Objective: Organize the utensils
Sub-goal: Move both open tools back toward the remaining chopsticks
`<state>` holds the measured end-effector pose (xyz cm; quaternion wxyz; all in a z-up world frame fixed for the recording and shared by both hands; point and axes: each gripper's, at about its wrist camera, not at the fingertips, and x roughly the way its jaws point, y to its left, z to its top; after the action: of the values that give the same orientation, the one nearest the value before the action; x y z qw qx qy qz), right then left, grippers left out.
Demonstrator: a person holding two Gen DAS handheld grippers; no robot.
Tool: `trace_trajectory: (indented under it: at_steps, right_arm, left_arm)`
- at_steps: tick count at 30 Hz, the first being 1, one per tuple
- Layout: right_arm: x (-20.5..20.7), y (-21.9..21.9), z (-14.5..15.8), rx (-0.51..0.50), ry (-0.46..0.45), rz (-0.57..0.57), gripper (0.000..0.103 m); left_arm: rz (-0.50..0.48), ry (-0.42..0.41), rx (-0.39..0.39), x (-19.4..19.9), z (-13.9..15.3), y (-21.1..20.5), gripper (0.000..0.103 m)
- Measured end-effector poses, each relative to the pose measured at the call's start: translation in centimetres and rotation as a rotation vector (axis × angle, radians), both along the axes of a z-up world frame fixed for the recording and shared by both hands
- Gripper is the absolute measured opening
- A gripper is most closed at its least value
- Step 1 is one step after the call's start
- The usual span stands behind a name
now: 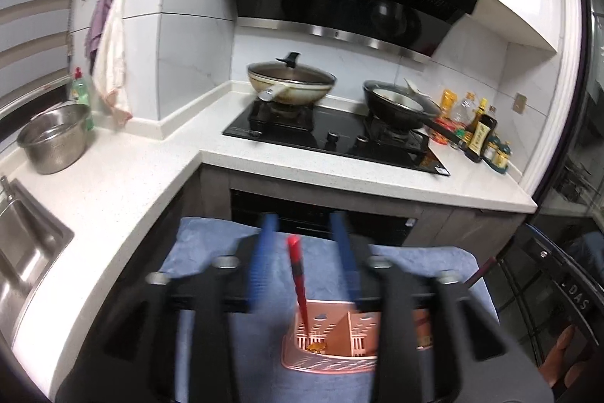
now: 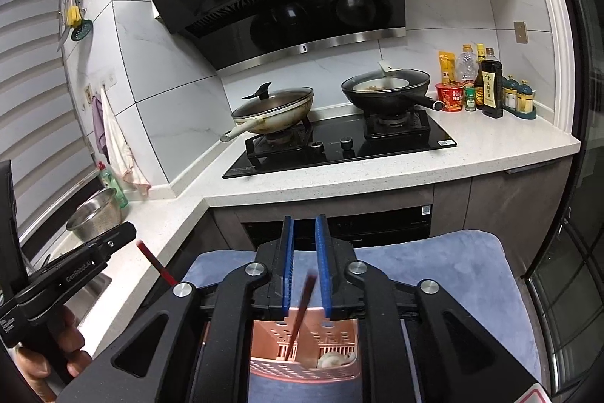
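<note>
A pink slotted utensil holder [image 1: 328, 363] [image 2: 302, 371] stands on a blue cloth [image 1: 211, 244] [image 2: 453, 270]. A red chopstick [image 1: 296, 274] stands upright in it between the blue fingers [image 1: 266, 244] of my left gripper [image 1: 304, 218]. The jaws are wide apart and neither pad touches the stick. My right gripper [image 2: 305, 218] hovers over the same holder. A dark red chopstick [image 2: 304, 304], blurred, leans in the holder in the gap between its pads, touching neither. The red chopstick [image 2: 154, 261] also shows at the left of the right wrist view. A pale item [image 2: 336, 359] lies in the holder's bottom.
Beyond the cloth is a white L-shaped counter [image 2: 339, 184] with a black hob [image 2: 339, 150], a lidded wok [image 2: 273, 110] and a black pan [image 2: 385, 87]. Bottles [image 2: 490, 85] stand at the right. A steel bowl [image 1: 54, 138] and sink [image 1: 26, 252] are on the left.
</note>
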<state>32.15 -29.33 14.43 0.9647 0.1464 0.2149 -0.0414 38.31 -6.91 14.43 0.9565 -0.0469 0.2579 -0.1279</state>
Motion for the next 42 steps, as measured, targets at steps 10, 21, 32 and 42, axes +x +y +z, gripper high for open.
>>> trace_trajectory:
  at_steps: [10,21,32,42]
  right_arm:
    - [-3.2,0.7,1.3,-0.017,-0.023,0.025,0.027]
    - [-11.3,2.9,-2.0,-0.069,0.068,0.088,0.033]
    - [-20.3,5.4,-9.6,-0.133,0.237,0.074,0.033]
    - [-26.7,8.1,-18.2,-0.120,0.427,0.068,0.033]
  left_arm:
    - [-0.001,-0.011,0.020,-2.8,0.9,1.3,0.045]
    - [-0.015,0.039,0.057,-9.8,-1.5,4.3,0.045]
    - [-0.022,0.208,0.099,-18.0,-9.8,7.4,0.045]
    - [-0.037,0.372,0.142,-23.7,-17.7,8.4,0.046]
